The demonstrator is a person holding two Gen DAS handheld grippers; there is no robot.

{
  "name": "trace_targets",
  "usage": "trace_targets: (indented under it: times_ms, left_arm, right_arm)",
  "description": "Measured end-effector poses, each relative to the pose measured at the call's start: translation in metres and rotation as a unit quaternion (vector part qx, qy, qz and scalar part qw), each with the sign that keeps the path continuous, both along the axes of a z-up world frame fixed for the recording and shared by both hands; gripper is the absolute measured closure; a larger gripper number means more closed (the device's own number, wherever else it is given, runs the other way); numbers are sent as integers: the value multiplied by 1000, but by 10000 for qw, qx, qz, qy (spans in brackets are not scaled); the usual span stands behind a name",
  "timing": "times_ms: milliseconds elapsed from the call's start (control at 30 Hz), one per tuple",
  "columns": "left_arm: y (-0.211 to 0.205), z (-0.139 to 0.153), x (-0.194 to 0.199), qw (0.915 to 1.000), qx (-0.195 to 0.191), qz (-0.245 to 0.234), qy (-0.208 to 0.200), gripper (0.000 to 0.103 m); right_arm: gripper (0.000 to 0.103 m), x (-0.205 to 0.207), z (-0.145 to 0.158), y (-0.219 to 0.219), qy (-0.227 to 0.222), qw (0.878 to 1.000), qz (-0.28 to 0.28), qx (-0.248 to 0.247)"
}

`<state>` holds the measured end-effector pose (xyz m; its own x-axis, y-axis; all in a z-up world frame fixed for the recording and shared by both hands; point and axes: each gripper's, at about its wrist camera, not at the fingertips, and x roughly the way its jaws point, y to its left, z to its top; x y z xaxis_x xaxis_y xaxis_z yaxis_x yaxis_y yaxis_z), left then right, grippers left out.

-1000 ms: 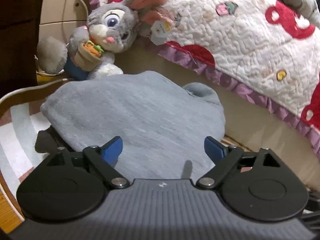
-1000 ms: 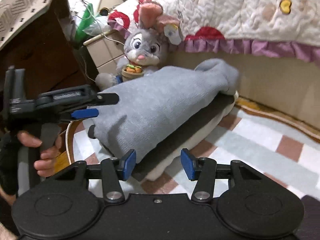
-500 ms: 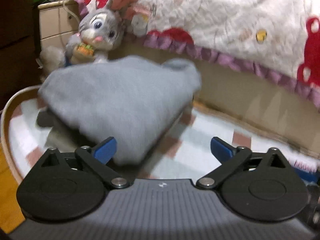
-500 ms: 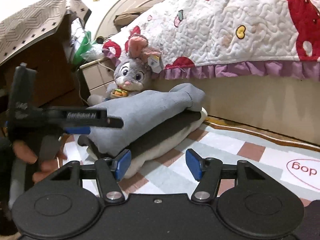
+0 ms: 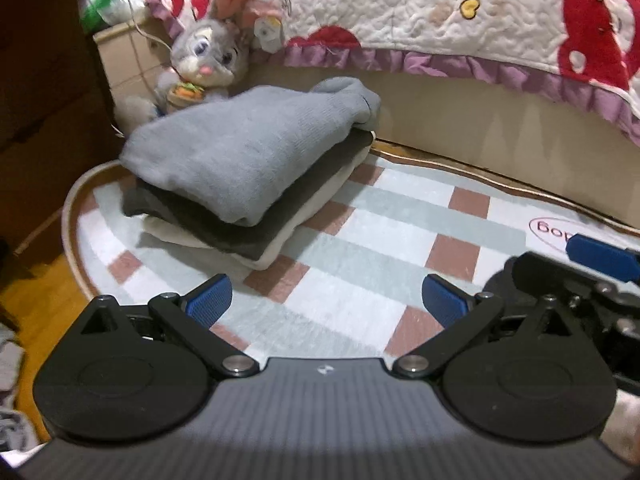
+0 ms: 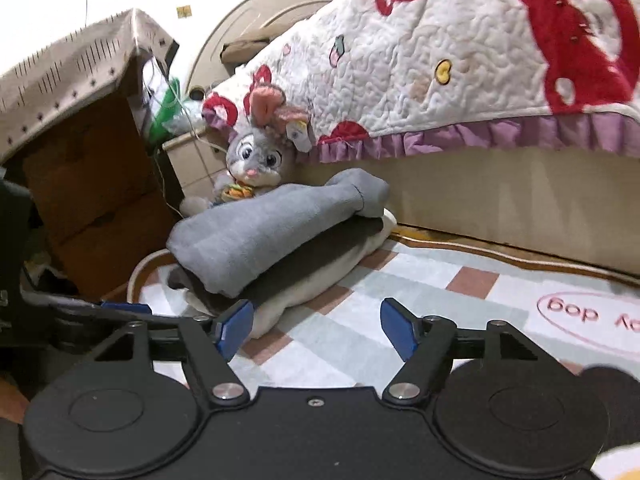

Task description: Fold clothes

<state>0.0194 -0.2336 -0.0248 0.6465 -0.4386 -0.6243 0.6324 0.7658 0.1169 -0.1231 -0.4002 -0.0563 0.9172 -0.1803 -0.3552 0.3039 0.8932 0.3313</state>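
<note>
Now, stack: three folded pieces lie piled on the rug (image 5: 384,240) beside the bed (image 5: 480,120): grey top (image 5: 248,148), dark piece (image 5: 240,232) under it, cream piece (image 5: 276,252) at the bottom.
Grey top, lie: folded flat, one rolled end (image 6: 360,192) bulging toward the bed; it overhangs the dark piece a little on the near side.
Plush rabbit (image 5: 208,56): sits just behind the stack, touching or nearly touching the grey top; I cannot tell which.
Stage, judged: the pile looks folded and set down; whether more clothes wait elsewhere is not visible.
Doing it well, judged: any squaring-up should press the bulging end flat and align edges without dragging the lower layers.
Left gripper (image 5: 326,300): my jaws stand wide apart, holding nothing, over bare rug, near the stack but clear of it.
Right gripper (image 6: 318,326): my jaws likewise spread wide and empty; the left pad (image 6: 234,326) overlaps the cream edge in view, contact uncertain.
</note>
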Motion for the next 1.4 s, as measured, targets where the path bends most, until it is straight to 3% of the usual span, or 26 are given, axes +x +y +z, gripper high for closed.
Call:
trace_targets:
  times_ms: [167, 300, 667, 1400]
  left_arm:
    - [31, 8, -42, 9990, 82, 192, -387, 0]
    - [51, 5, -57, 9990, 27, 353, -255, 0]
    - [80, 9, -54, 9981, -80, 594, -146, 0]
    - [82, 10, -49, 9964, 109, 805, -234, 0]
  right_arm:
    - [17, -13, 3, 20, -56, 9999, 7, -156]
    - [17, -23, 6, 37, -102, 9996, 12, -281]
    - [11, -50, 12, 81, -223, 9978, 27, -622]
    - [10, -43, 6, 88, -70, 9969, 141, -768]
